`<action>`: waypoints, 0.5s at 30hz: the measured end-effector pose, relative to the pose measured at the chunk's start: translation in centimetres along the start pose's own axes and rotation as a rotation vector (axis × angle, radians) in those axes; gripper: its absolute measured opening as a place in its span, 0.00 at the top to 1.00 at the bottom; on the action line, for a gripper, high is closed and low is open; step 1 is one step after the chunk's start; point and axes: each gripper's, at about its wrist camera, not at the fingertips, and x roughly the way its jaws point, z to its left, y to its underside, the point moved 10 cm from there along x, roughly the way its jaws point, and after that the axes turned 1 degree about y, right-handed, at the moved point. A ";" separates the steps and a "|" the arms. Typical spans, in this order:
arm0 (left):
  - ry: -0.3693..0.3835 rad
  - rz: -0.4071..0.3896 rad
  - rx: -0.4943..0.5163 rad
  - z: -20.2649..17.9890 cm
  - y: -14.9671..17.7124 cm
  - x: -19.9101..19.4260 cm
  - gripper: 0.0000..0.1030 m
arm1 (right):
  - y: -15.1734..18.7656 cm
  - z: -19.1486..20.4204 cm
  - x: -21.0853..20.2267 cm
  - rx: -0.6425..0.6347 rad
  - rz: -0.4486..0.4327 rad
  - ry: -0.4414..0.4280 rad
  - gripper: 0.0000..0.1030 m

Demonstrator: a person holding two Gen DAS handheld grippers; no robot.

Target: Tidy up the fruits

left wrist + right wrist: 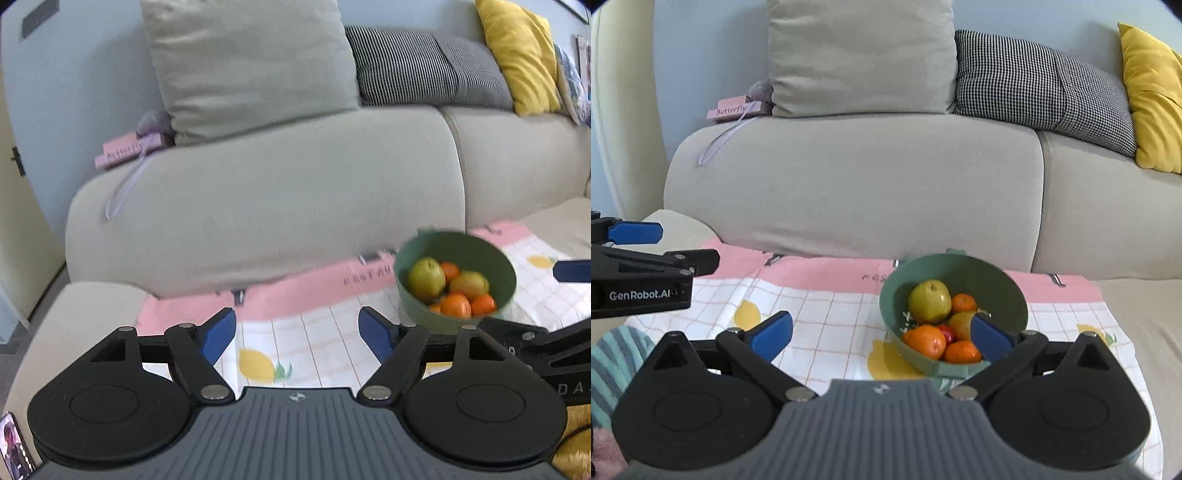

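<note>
Sofa [849, 177] behind; checked cloth [831, 317] under green bowl [956, 269] of fruit [930, 301] (pears, oranges). Right gripper [882, 332] wide, empty, nearest the bowl; left gripper [297, 334] wide too. Best descending over the top pear, closing gently.

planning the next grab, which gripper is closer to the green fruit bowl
Right. The right gripper is open just in front of the green bowl, one fingertip overlapping its near rim. The left gripper is also open but sits off to the bowl's left, over bare cloth.
</note>
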 end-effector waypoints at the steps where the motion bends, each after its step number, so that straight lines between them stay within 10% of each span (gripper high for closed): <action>1: 0.002 0.019 -0.004 0.0 0.5 0.1 0.14 | 0.4 0.1 0.0 -0.003 0.008 0.010 0.04; 15: 0.023 0.140 -0.046 0.1 4.2 1.3 0.14 | 2.9 0.4 0.6 -0.041 0.067 0.061 0.04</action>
